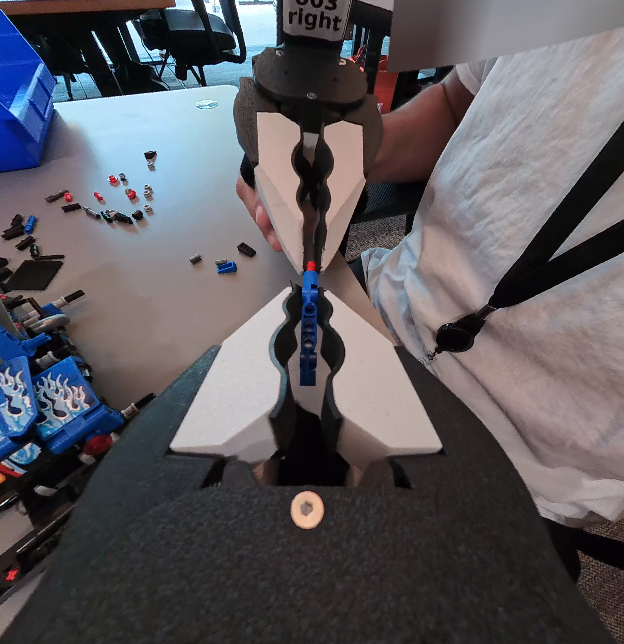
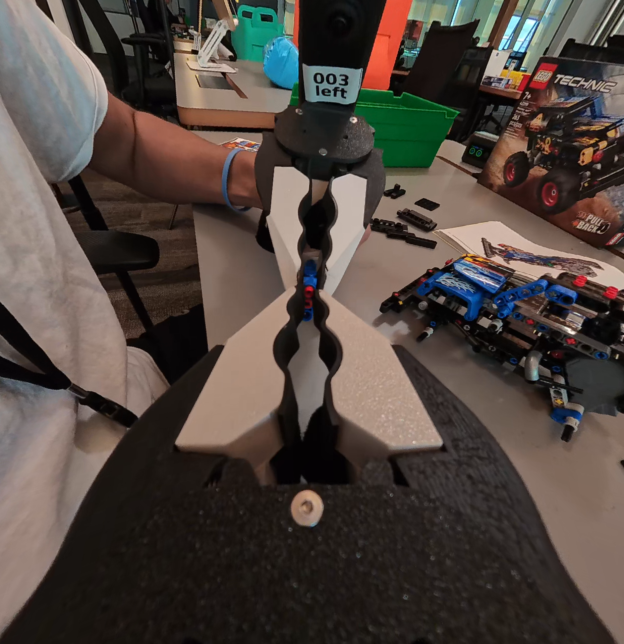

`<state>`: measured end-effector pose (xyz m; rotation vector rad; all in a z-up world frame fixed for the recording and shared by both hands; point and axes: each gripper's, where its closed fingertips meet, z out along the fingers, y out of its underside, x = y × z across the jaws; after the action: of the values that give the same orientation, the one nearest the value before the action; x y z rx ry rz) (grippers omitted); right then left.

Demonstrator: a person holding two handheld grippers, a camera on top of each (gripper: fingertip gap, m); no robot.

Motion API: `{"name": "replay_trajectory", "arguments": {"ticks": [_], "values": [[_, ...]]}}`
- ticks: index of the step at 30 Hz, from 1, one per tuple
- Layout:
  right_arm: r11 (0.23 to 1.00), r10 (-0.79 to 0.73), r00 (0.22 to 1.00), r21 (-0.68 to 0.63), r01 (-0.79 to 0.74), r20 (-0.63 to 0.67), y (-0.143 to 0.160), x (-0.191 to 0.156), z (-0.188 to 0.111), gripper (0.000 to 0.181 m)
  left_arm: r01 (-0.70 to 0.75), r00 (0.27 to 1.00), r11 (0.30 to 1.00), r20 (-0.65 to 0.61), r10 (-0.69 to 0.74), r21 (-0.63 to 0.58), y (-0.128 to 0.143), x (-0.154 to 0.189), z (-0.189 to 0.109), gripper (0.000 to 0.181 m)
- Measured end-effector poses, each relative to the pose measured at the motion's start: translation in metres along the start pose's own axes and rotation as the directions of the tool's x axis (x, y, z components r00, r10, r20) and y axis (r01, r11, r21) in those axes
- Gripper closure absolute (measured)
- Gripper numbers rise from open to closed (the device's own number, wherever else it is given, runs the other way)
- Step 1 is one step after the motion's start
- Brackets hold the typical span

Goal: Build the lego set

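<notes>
Room: we see an office space, with dark office chairs point(image 1: 195, 38) beyond the table and a green bin point(image 2: 404, 129) on the far side of it.
Surface: a pale grey table point(image 1: 157, 313) carries the loose parts; we see carpet below its edge.
Blue beam: we identify a blue Technic liftarm point(image 1: 308, 331), narrow and pierced by a row of round holes, held in the air between the two grippers, above the table's near edge and in front of the person's white shirt point(image 1: 512, 244).
Red pin: a small red pin point(image 1: 310, 266) sits at the liftarm's far end, where the two grippers meet tip to tip.
Left gripper: we see the left gripper point(image 1: 308, 296) clamped on the blue liftarm, its wavy black pads pressing both sides.
Right gripper: the right gripper point(image 2: 307, 296) has its fingers closed at the tips around the red pin and the end of the liftarm; we cannot tell which of the two it bears on.
Model: a partly built blue and black truck chassis point(image 2: 512, 313) with flame-patterned panels lies on the table to the right.
Loose parts: small red, black and grey pieces point(image 1: 129, 195) are scattered on the tabletop, and a small blue piece point(image 1: 227, 267) lies nearer the edge.
Accessories: we note a blue storage bin point(image 1: 17, 94), the set's box point(image 2: 564, 150) standing upright and an open instruction sheet point(image 2: 512, 251) behind the chassis.
</notes>
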<state>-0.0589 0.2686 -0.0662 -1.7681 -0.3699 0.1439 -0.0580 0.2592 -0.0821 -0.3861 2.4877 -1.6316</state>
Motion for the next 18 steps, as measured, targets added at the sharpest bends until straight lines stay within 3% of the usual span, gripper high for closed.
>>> {"name": "replay_trajectory", "arguments": {"ticks": [6, 11, 18], "values": [[1.000, -0.010, 1.000, -0.007, 0.010, -0.011, -0.001, 0.001, -0.002, 0.177, 0.052, 0.999, 0.998, -0.015, -0.051, 0.033, -0.004, -0.001, 0.001, 0.175], [0.998, -0.062, 0.990, -0.008, 0.061, -0.123, -0.007, 0.014, -0.010, 0.176, 0.057, 0.998, 0.998, 0.029, -0.058, 0.029, -0.003, -0.009, 0.000, 0.175], [0.998, -0.056, 0.995, -0.027, 0.054, -0.087, -0.003, 0.008, -0.008, 0.181, 0.042, 0.999, 0.999, 0.017, -0.042, 0.019, -0.003, -0.005, 0.002, 0.175]]}}
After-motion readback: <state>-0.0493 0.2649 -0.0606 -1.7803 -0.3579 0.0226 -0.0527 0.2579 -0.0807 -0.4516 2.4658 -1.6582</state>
